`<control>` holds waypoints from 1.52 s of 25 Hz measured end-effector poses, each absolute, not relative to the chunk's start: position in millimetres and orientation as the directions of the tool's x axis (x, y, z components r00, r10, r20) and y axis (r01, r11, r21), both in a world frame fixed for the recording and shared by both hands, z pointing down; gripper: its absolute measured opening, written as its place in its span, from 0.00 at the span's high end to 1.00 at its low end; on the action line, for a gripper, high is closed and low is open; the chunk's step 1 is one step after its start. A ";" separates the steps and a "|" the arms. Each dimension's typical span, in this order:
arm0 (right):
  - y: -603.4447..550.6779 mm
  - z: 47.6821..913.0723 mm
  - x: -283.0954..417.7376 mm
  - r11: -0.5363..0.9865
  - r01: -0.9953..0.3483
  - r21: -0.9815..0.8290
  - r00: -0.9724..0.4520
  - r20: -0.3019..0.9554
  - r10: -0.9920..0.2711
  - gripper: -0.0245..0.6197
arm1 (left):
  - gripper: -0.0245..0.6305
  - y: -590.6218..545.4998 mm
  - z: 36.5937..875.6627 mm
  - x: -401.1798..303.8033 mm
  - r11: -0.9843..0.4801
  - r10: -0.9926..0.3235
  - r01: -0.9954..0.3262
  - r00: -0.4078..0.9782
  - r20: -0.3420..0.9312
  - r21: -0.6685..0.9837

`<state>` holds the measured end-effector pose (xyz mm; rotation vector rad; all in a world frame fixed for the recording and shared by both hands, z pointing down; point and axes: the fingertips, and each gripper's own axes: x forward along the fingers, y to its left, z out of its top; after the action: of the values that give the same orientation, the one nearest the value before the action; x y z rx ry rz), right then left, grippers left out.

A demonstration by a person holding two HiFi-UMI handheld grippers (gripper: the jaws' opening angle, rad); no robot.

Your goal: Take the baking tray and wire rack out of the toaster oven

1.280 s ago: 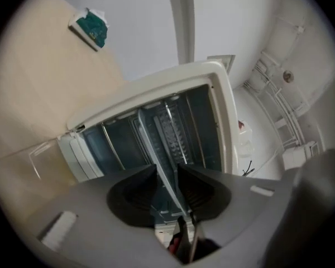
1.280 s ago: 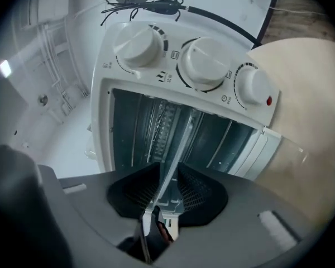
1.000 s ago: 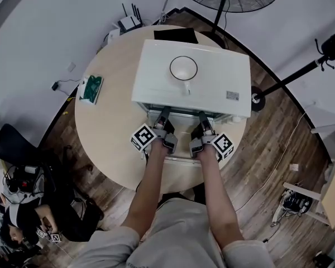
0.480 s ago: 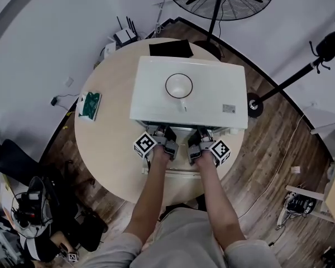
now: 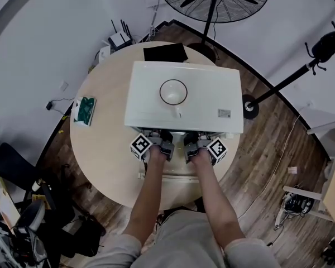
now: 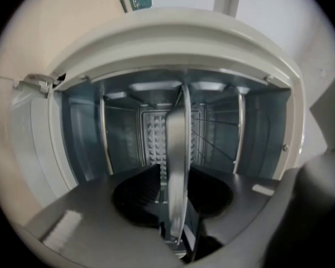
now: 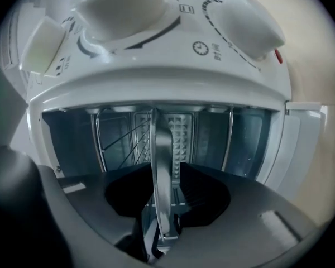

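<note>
**Both tongs clamped on the baking tray at the mouth of the toaster oven.**

The white toaster oven stands on a round table with a white bowl on its roof. I hold my left tongs and right tongs side by side at its open front. In the left gripper view the jaws are closed on the front rim of the baking tray, which shows edge-on as a thin metal strip. The right gripper view shows the same grip on that rim. From both grips the tray runs back into the oven's cavity. The thin wires of the wire rack sit inside the cavity beside the tray. I cannot tell whether rack and tray touch.
</note>
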<state>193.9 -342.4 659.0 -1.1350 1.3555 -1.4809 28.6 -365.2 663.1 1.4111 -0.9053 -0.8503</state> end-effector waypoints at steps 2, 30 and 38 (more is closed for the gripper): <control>-342.2 657.9 193.9 -0.090 0.006 -0.996 -0.260 0.085 -0.962 0.81 | 0.71 -363.2 662.0 29.0 -0.001 -0.902 -0.038 0.432 0.016 0.999; -302.9 659.2 190.5 -0.131 0.027 -0.991 -0.274 0.119 -0.954 0.85 | 0.76 -333.2 665.8 32.2 0.063 -0.867 -0.054 0.491 0.081 0.997; -287.6 655.5 188.2 -0.098 0.031 -0.995 -0.284 0.086 -0.955 0.85 | 0.77 -314.6 665.2 30.9 0.065 -0.860 -0.053 0.504 0.083 0.996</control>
<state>188.2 -287.6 655.5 -1.0954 1.3367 -1.5098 30.9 -314.6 665.2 1.3829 -0.8696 -0.7426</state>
